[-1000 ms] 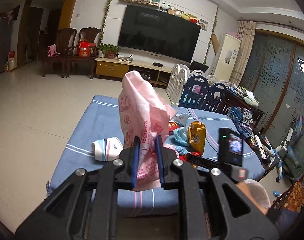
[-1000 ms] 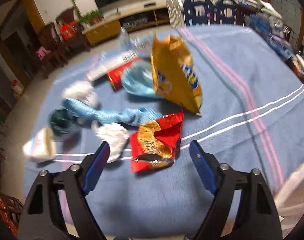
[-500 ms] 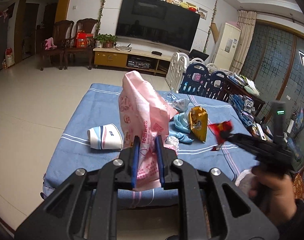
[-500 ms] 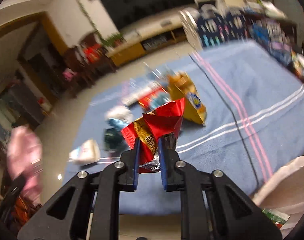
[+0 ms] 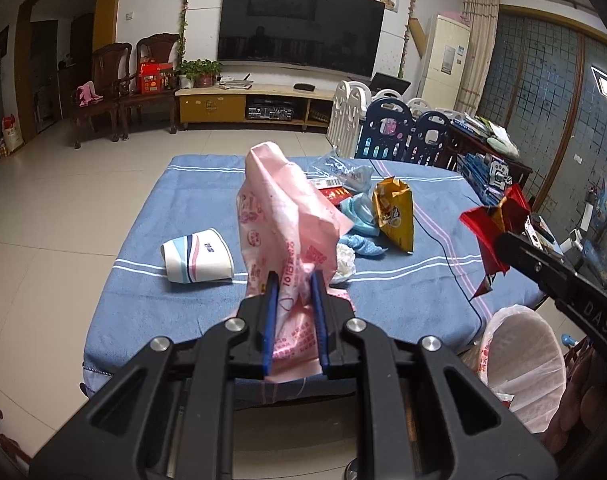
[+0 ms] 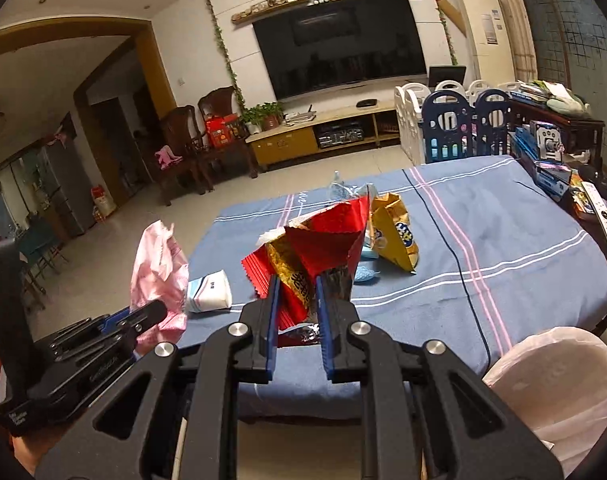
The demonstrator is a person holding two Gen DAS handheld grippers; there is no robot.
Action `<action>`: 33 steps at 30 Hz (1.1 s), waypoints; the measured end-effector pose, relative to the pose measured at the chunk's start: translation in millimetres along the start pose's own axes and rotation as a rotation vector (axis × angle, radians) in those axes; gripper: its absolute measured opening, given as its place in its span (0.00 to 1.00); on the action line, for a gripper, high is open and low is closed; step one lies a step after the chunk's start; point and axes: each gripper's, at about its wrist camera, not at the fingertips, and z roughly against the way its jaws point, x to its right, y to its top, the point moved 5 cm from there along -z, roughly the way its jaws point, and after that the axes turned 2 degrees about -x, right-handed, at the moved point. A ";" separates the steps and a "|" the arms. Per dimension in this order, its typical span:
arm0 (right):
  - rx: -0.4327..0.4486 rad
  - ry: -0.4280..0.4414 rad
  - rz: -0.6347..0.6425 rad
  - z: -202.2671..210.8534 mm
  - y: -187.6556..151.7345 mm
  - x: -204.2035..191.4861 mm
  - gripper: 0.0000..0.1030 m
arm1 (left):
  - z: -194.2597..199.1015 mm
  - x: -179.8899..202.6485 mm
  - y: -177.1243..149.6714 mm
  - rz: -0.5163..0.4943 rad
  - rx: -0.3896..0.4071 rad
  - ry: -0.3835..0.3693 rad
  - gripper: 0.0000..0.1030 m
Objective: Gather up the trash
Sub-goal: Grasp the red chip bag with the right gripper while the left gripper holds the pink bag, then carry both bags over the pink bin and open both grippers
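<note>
Left wrist view first: left gripper (image 5: 294,280) clamped tight on a pink plastic bag (image 5: 281,220), bag sticking straight up between the blue pads, held over the near edge of the blue-cloth table (image 5: 151,300). On the cloth: paper cup (image 5: 197,256) tipped on its side toward the left edge, yellow snack bag (image 5: 395,216) standing up around the middle, light blue crumpled stuff (image 5: 359,224) just beside it, white tissue wad (image 5: 345,262) close to the pink bag. Off the right edge, right gripper (image 5: 503,242) seen side-on, pinching a red wrapper (image 5: 493,226) up in the air. White-lined trash bin (image 5: 523,356) down on the floor by the near right corner, below that wrapper.

Right wrist view next: right gripper (image 6: 297,284) closed on the red wrapper (image 6: 319,248), foil crumpled and fanned out above the pads, held in front of the near edge of the table (image 6: 503,280). Yellow snack bag (image 6: 395,232) behind it on the cloth, paper cup (image 6: 209,292) by the near left corner. Left gripper (image 6: 155,310) over on the left, gripping the pink plastic bag (image 6: 159,272), off the table's left side. Trash bin (image 6: 559,380) at lower right, by the table's near right corner. Dark cable (image 6: 459,264) running across the cloth from far edge to near edge.
</note>
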 end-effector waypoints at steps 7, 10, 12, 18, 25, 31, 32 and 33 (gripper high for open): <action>-0.007 -0.002 0.010 -2.9 -0.6 -2.4 0.18 | -1.0 0.4 1.0 0.007 -0.005 -0.001 0.17; -0.009 -0.001 0.009 -3.2 -1.3 -3.4 0.18 | -0.4 2.6 1.2 0.001 -0.004 0.000 0.18; -0.011 0.000 0.009 -2.0 -2.0 -6.1 0.18 | -0.7 2.9 0.8 0.003 -0.006 -0.001 0.18; -0.014 -0.001 0.013 -2.8 -3.1 -7.5 0.18 | 0.5 -0.3 0.7 0.018 -0.008 -0.001 0.18; -0.019 0.000 0.012 -4.2 -3.5 -7.7 0.18 | 0.3 -0.9 -0.2 0.019 -0.013 0.001 0.18; -0.020 0.001 0.011 -4.5 -3.3 -7.2 0.18 | 0.1 -0.3 -0.9 0.016 -0.016 0.001 0.19; -0.020 0.000 0.011 -4.4 -3.3 -7.2 0.18 | 0.1 -0.2 -1.1 0.016 -0.016 0.002 0.19; -0.020 0.001 0.011 -4.5 -3.4 -7.4 0.18 | 0.1 -0.1 -1.2 0.016 -0.016 0.001 0.19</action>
